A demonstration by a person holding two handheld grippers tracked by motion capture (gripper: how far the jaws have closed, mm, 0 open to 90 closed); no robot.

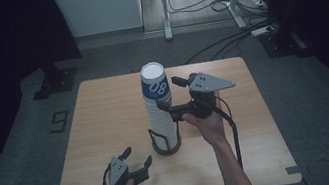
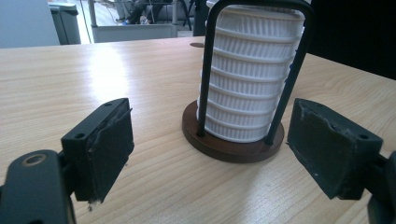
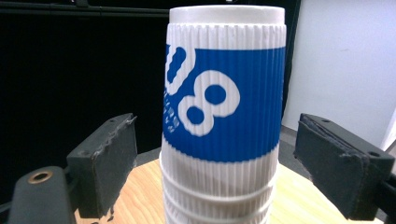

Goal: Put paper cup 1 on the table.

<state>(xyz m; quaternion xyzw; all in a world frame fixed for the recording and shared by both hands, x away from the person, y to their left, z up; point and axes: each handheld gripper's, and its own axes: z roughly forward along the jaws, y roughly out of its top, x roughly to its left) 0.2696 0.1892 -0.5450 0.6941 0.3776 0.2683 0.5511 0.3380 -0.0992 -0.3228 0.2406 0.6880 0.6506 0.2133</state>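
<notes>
Hovering at the top of the cup stack [image 1: 160, 111], right gripper [image 1: 169, 95] has its jaws spread either side of the blue-banded top cup [image 3: 224, 88]; pads clear of it on both sides, nothing pinched; cups sit upside down in a black wire holder [image 2: 257, 56] w/ a round brown base [image 2: 232, 148], roughly mid-table [image 1: 108, 132]; left gripper [image 1: 137, 159] low near the front edge, just beside the base, jaws also spread & empty, pointing at the holder; both hands come in from the near side.
</notes>
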